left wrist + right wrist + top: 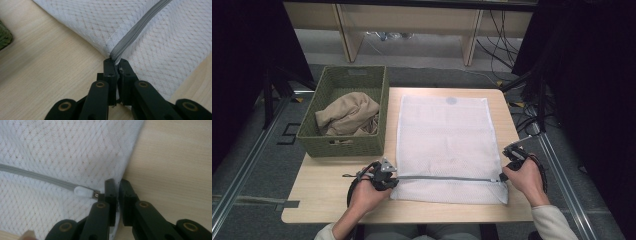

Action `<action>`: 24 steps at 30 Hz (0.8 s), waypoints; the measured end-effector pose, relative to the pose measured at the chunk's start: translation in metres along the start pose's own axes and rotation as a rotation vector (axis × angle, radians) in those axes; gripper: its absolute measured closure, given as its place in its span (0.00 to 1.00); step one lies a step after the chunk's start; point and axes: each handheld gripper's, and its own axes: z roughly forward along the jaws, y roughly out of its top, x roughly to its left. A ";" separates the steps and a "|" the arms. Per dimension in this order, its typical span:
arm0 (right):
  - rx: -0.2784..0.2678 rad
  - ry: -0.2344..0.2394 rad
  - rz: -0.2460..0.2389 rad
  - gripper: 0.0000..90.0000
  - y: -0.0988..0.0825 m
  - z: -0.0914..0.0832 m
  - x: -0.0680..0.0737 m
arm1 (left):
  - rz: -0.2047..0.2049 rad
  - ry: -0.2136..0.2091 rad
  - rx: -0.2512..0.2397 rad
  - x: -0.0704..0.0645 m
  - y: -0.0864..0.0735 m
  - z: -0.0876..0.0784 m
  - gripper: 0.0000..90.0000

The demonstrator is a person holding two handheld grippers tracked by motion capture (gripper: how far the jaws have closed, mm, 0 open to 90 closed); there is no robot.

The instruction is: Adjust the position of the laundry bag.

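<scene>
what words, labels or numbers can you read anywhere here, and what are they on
None can be read.
Mesh laundry bag: a round grey patch near its far edge, no lettering legible.
Green woven basket: a pale tag on its far wall, too small to read.
Floor left of the table: dark markings, not readable as text.

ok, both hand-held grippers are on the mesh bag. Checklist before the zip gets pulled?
1. Left hand-held gripper shut on the end of the grey zipper: ok.
2. Right hand-held gripper shut on the edge of the white mesh laundry bag, beside the white zipper pull: ok.
3. Pull itself gripped: not ok, it lies just outside the jaws.
4. Bag flat on the light wooden table: ok.
5. Zipper closed along its length: ok.
6. Beige cloth ready in the green woven basket: ok.
</scene>
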 end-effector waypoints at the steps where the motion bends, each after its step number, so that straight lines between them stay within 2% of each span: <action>1: -0.001 0.005 -0.013 0.96 0.000 0.000 0.000 | 0.000 0.001 0.003 0.001 -0.001 -0.001 0.95; 2: 0.009 -0.008 0.025 0.97 0.000 0.000 0.005 | -0.008 -0.005 0.001 0.001 -0.001 -0.001 0.96; 3: 0.012 0.002 -0.017 0.97 0.000 -0.001 0.003 | -0.013 -0.001 0.008 0.001 -0.002 -0.002 0.96; 4: -0.012 -0.004 -0.017 0.97 0.000 0.001 0.004 | 0.001 -0.001 0.011 0.002 -0.002 -0.003 0.96; 5: 0.019 0.001 -0.009 0.97 0.001 -0.001 0.007 | -0.021 0.006 -0.001 0.002 -0.003 -0.003 0.96; 6: 0.004 -0.004 -0.016 0.97 0.001 0.000 0.008 | -0.014 -0.009 0.015 0.003 -0.004 -0.004 0.96; 8: 0.003 -0.002 -0.034 0.97 0.001 0.001 0.009 | -0.004 -0.001 0.021 0.004 -0.006 -0.006 0.96; 9: 0.008 0.000 -0.043 0.97 0.001 0.001 0.010 | -0.012 0.002 0.011 0.004 -0.007 -0.007 0.96; 10: -0.011 0.002 -0.043 0.97 0.001 0.002 0.011 | -0.022 -0.008 0.008 0.003 -0.009 -0.008 0.96; 11: 0.008 -0.003 -0.046 0.97 0.002 0.001 0.012 | -0.016 0.006 0.006 0.004 -0.010 -0.009 0.96; 12: 0.022 -0.004 -0.030 0.97 0.001 0.000 0.016 | -0.023 -0.006 0.009 0.003 -0.011 -0.010 0.95; 13: 0.043 0.004 0.010 0.97 0.001 -0.001 0.020 | -0.023 -0.006 0.009 0.003 -0.011 -0.010 0.95; 14: 0.043 0.004 0.010 0.97 0.001 -0.001 0.020 | -0.014 -0.001 0.020 0.004 -0.013 -0.012 0.95; 15: 0.025 -0.010 -0.037 0.97 0.001 0.000 0.019 | -0.023 0.004 0.007 0.002 -0.014 -0.013 0.95; 16: 0.027 -0.004 -0.052 0.97 0.001 0.000 0.020 | -0.018 -0.004 0.032 0.004 -0.015 -0.015 0.95; 17: 0.001 -0.002 -0.068 0.97 0.000 0.002 0.022 | -0.013 0.012 0.019 0.004 -0.017 -0.016 0.95; 18: 0.005 -0.006 -0.064 0.97 -0.001 0.001 0.024 | -0.028 0.010 0.022 0.004 -0.018 -0.016 0.95; 19: 0.037 -0.003 -0.060 0.97 -0.001 -0.001 0.026 | -0.032 0.010 0.018 0.004 -0.019 -0.017 0.95; 20: 0.020 0.001 -0.090 0.97 -0.001 0.000 0.025 | -0.019 0.012 0.028 0.005 -0.019 -0.018 0.95; 22: 0.012 0.002 -0.090 0.96 -0.001 0.001 0.026 | -0.019 0.007 0.020 0.005 -0.021 -0.019 0.94; 23: 0.028 0.000 -0.081 0.96 -0.001 0.000 0.027 | -0.024 0.011 0.018 0.005 -0.022 -0.019 0.93; 24: 0.043 0.002 -0.058 0.95 -0.002 -0.001 0.029 | -0.050 0.017 0.007 0.004 -0.022 -0.018 0.91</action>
